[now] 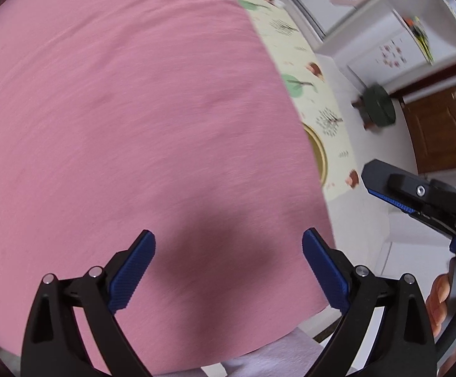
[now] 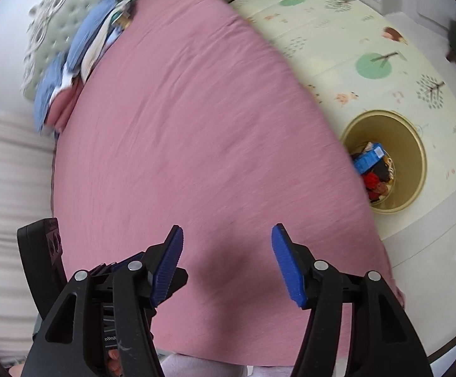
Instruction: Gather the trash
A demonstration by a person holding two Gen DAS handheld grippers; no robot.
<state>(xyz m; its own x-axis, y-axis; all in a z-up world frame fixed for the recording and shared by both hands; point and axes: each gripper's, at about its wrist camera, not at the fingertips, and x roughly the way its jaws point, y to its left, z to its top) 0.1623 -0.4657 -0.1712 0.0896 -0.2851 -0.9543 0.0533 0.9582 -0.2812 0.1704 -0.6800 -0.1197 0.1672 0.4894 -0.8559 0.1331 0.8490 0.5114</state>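
Both grippers, left (image 1: 229, 264) and right (image 2: 227, 259), agape, empty; trash bin (image 2: 416, 169) beyond right.

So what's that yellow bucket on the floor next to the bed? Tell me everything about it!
The yellow bin is a round, open-topped container that looks like smooth plastic, mustard-gold inside. It stands upright on the cream play mat printed with trees and little animals, right beside the edge of the pink bed, which hides part of its rim. There is no lid. At the bottom lies a small pile of trash: something blue, something red and darker bits. Neither gripper touches it.
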